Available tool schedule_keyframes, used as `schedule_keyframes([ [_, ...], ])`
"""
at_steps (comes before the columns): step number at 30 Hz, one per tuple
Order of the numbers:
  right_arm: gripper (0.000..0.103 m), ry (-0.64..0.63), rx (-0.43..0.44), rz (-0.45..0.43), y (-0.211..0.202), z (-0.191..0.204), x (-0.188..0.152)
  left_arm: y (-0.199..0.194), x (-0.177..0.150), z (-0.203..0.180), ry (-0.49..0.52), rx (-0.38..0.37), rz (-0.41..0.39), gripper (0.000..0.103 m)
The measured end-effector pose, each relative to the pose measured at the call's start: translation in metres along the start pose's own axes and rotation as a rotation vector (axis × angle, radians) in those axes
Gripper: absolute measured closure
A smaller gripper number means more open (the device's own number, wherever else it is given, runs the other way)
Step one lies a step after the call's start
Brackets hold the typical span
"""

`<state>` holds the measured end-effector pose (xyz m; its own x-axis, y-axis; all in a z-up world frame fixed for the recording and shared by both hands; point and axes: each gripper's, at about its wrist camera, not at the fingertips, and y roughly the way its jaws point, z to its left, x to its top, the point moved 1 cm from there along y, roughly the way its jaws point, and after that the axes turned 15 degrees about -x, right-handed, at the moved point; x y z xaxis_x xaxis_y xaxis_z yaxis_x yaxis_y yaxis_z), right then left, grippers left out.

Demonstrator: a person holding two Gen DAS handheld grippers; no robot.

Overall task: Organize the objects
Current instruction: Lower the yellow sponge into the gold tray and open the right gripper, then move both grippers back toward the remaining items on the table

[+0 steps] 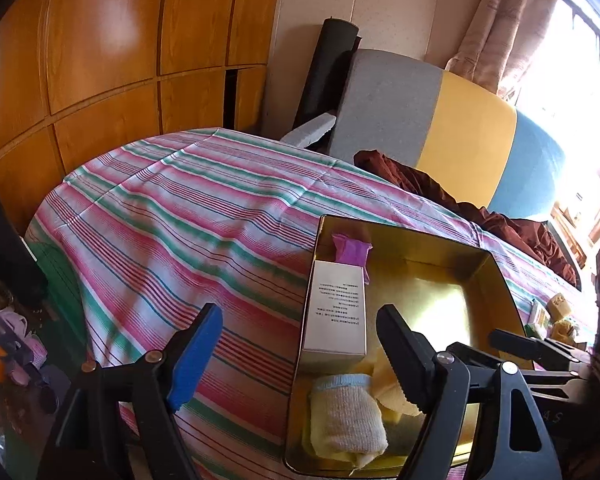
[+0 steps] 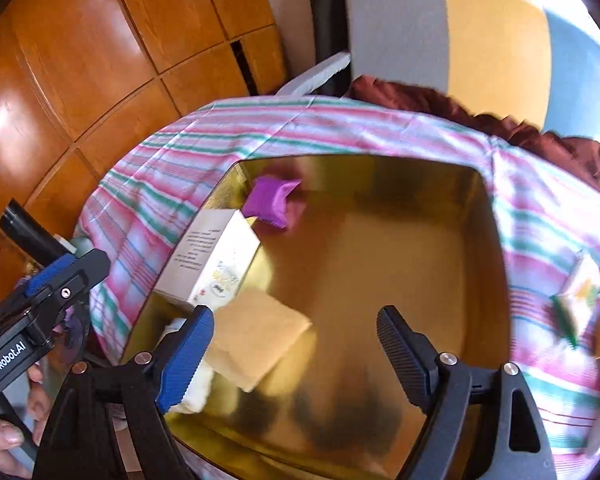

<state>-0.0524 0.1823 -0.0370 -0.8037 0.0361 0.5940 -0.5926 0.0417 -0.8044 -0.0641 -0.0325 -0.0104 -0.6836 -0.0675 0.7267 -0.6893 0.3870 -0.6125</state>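
On the striped cloth (image 1: 172, 208) covering the tabletop sits a gold tin (image 2: 380, 264), open at the top. Left to right as seen from the left wrist: the left tool (image 1: 300, 348) hangs with its jaws spread, nothing between them, its blue pad over bare cloth and its black pad over the tin's near left part. Along the tin's left wall lies a white printed box (image 1: 335, 312); a purple packet (image 1: 350, 250) rests beyond it in the far left corner. At the near left corner lies a rolled pale sock (image 1: 346, 420) with a blue cuff, touching a folded yellow cloth (image 2: 260, 336) just beside it. The rest of the tin floor is bare metal. The right tool (image 2: 296, 344) is held above the tin's near part, jaws likewise spread, gripping nothing; the yellow cloth lies below its blue pad, whether touching cannot be told. Right of the tin, small items (image 1: 556, 316) lie on the cloth, too blurred to identify. A hand (image 2: 4, 444) grips the left tool's handle.
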Motion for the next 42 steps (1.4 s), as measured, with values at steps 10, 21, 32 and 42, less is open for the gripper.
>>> schedule_keyframes([
  [10,0.018,0.034,-0.11,-0.081,-0.029,-0.041,-0.007,-0.008,-0.01,-0.039,0.09,-0.042,0.011,0.015],
  [21,0.018,0.119,-0.232,-0.094,-0.043,-0.114,-0.02,0.003,-0.022,-0.088,0.193,-0.096,0.063,0.015],
  [32,0.017,0.328,-0.491,-0.096,-0.074,-0.27,-0.036,0.02,-0.032,-0.144,0.299,-0.198,0.129,0.015],
  [42,0.017,0.892,-0.557,-0.035,-0.084,-0.412,-0.114,0.04,-0.052,-0.22,0.437,-0.31,0.221,0.015],
])
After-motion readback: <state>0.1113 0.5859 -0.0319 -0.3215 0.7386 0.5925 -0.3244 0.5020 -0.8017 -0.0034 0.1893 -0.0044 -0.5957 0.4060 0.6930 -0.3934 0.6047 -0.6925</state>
